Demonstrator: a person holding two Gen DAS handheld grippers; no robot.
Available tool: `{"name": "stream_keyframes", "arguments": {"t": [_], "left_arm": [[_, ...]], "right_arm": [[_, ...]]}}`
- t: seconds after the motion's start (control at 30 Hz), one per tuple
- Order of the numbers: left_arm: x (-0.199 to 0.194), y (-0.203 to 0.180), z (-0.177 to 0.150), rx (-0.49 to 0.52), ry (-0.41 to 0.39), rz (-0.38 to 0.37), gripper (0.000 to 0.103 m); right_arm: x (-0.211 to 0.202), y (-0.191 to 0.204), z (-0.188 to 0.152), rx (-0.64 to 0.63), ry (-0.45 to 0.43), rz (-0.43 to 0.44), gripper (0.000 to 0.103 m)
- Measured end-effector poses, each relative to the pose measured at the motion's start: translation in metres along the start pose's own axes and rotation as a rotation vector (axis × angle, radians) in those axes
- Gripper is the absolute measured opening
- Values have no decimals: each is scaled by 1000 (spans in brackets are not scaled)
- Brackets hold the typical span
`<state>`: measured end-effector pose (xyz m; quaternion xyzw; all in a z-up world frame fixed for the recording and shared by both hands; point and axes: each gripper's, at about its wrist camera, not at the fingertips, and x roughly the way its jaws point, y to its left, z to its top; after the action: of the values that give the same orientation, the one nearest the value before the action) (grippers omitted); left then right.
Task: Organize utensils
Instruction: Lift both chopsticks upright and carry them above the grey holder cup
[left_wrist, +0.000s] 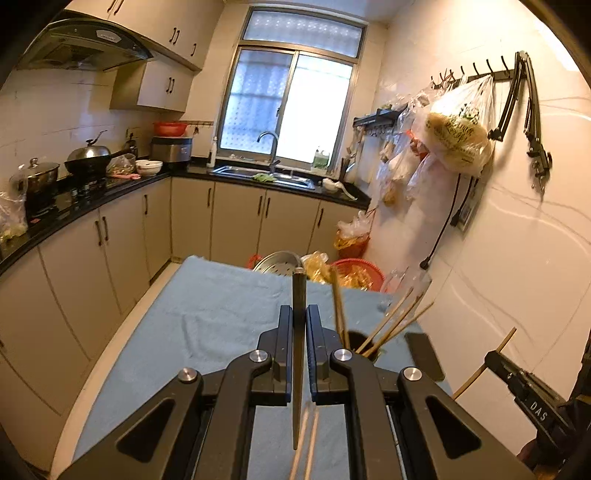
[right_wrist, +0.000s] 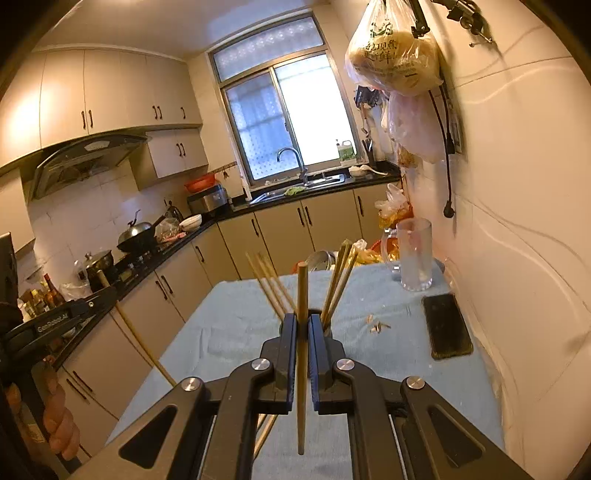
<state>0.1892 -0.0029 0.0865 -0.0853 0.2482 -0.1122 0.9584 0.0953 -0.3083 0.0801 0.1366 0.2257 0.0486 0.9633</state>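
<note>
We pinch a chopstick (left_wrist: 298, 332) in each gripper (left_wrist: 298, 314) (right_wrist: 303, 321) — holder (right_wrist: 314, 308) just ahead, phone (right_wrist: 445, 325) and mug (right_wrist: 413, 254) beside.

A pale blue cloth (right_wrist: 229, 332) covers the surface. The chopstick (right_wrist: 302, 354) is light tan wood; the one in the other view (left_wrist: 298, 354) looks dark brown. Both grippers are black, with blue pads (right_wrist: 291, 354). The phone (right_wrist: 446, 326) is black, the mug (right_wrist: 415, 254) clear frosted glass, the basket (left_wrist: 364, 271) red.

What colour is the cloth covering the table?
Light blue cloth; clearest in the right wrist view.
</note>
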Motion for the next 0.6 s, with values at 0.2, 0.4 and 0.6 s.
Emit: {"name": "stream_keyframes", "arguments": {"t": [0.2,0.4,0.6], "left_arm": [[23,-12,31,-24,-70,-45,7],[55,-33,49,-15,-89,-61,7],[86,-48,55,-14,-77,-82,7]], "right_arm": [[13,-5,30,16,-62,8,7],[38,-8,61,40,-112,15,7],[66,-5,77,45,-138,-8,7]]}}
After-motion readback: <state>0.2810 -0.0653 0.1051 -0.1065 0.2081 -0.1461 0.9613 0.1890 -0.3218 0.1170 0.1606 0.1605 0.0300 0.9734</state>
